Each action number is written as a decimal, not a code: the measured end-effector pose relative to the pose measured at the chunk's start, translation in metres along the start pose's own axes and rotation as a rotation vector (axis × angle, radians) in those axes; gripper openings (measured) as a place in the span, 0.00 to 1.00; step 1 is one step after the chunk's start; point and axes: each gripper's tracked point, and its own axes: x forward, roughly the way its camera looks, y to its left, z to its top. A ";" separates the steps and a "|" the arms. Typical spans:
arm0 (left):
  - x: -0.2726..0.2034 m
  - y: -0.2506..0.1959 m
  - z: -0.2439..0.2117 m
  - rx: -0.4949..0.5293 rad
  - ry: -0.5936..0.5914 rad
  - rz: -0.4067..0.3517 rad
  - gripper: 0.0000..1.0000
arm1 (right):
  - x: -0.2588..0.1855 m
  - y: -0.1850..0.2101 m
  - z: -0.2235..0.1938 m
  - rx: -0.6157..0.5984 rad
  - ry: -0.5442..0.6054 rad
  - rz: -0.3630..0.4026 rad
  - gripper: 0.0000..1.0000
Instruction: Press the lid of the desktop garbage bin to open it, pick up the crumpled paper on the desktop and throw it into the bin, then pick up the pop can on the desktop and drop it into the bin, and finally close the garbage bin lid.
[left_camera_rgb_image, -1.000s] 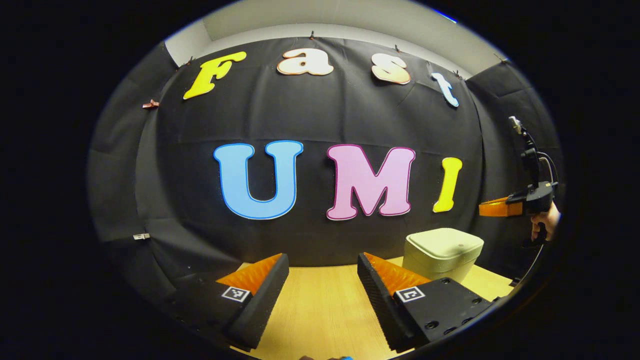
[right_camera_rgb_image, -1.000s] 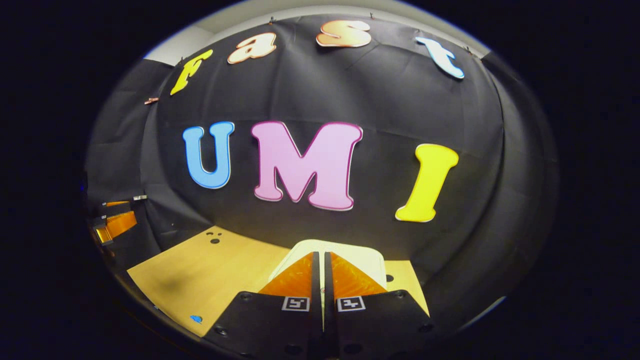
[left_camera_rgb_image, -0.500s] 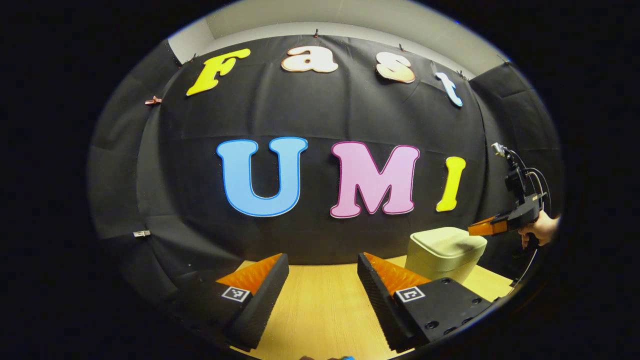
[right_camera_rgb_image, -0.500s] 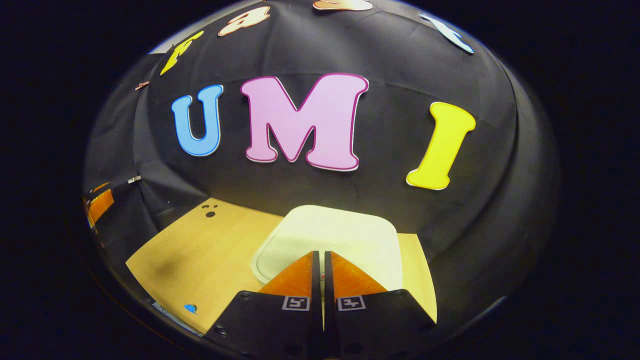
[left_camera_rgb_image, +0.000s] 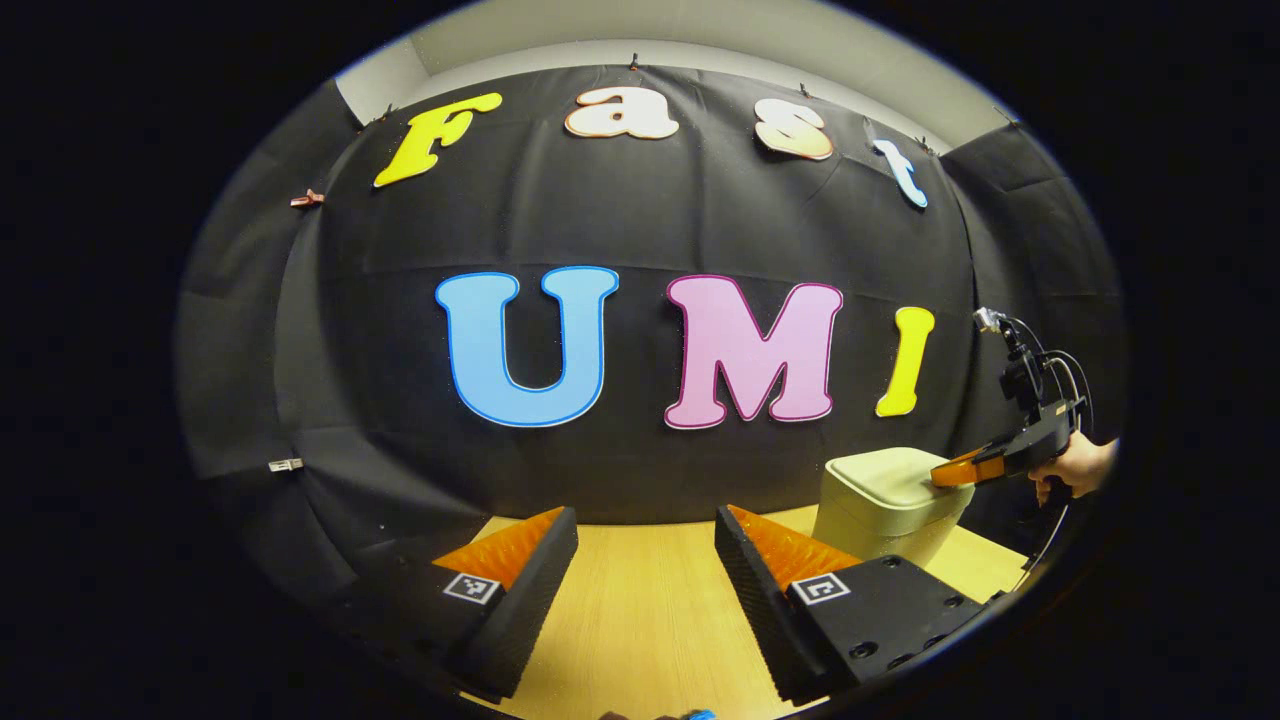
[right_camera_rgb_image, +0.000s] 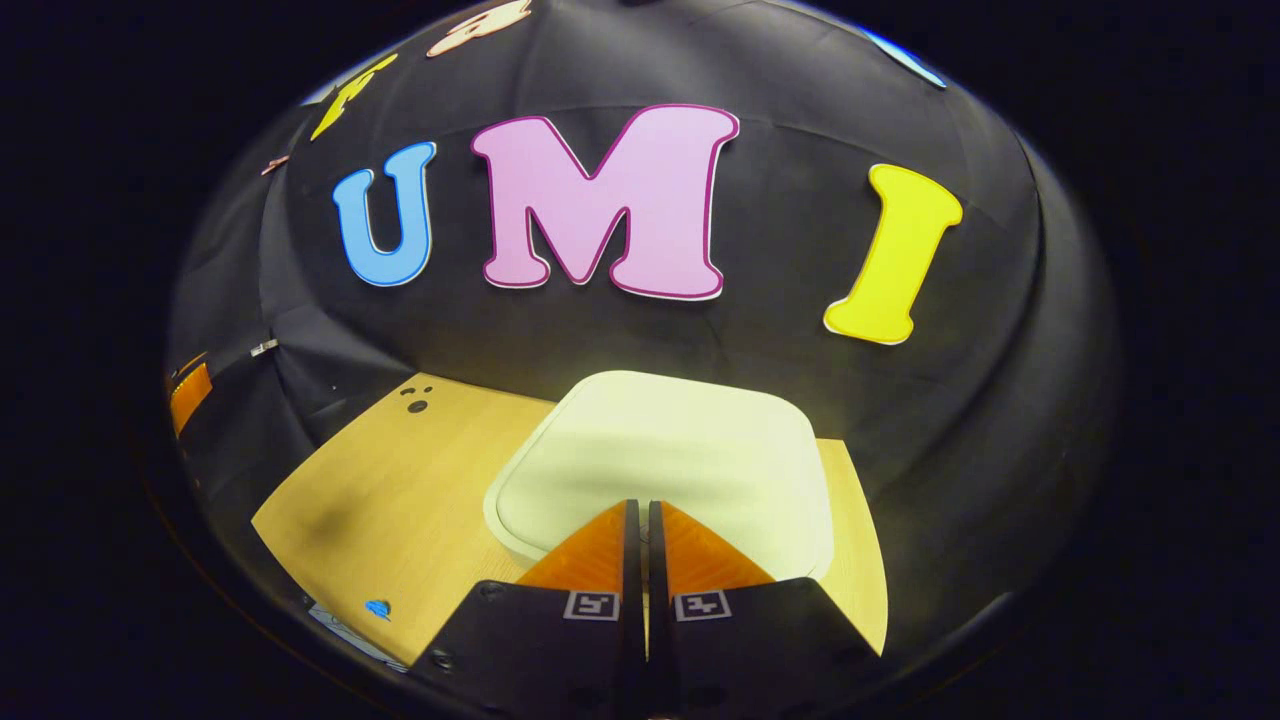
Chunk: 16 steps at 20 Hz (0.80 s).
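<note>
The right gripper (right_camera_rgb_image: 641, 510) is sitting with its two fingers pressed together, nothing between them, and its tips are resting at the near edge of the bin lid (right_camera_rgb_image: 670, 455). In the left gripper view the same gripper (left_camera_rgb_image: 945, 473) is reaching in from the right side, tilted downward, with its tips touching the top of the bin (left_camera_rgb_image: 885, 505) near the bin's right edge. A hand (left_camera_rgb_image: 1075, 470) is holding its handle, and cables are looping above it.

The bin is standing on the wooden surface (left_camera_rgb_image: 640, 600) close to the black cloth wall, on the far right part of the surface. Its pale lid is lying flat and closed on the body.

The left gripper (left_camera_rgb_image: 645, 535) is hanging above the surface with its fingers spread wide apart and holding nothing; bare wood is showing between them. It is well apart from the bin, to the bin's left.

In the right gripper view a small blue spot (right_camera_rgb_image: 377, 607) is showing at the near left edge of the surface; I cannot tell what it is.
</note>
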 end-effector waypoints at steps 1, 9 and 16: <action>0.000 0.001 0.001 0.000 0.001 0.001 0.90 | 0.002 0.000 -0.001 0.015 -0.001 0.005 0.05; -0.001 -0.001 0.003 0.011 -0.006 0.002 0.90 | -0.007 0.011 0.017 0.024 -0.065 0.011 0.06; -0.007 -0.002 -0.004 0.002 0.010 0.003 0.90 | -0.028 0.006 0.049 -0.033 -0.214 -0.018 0.06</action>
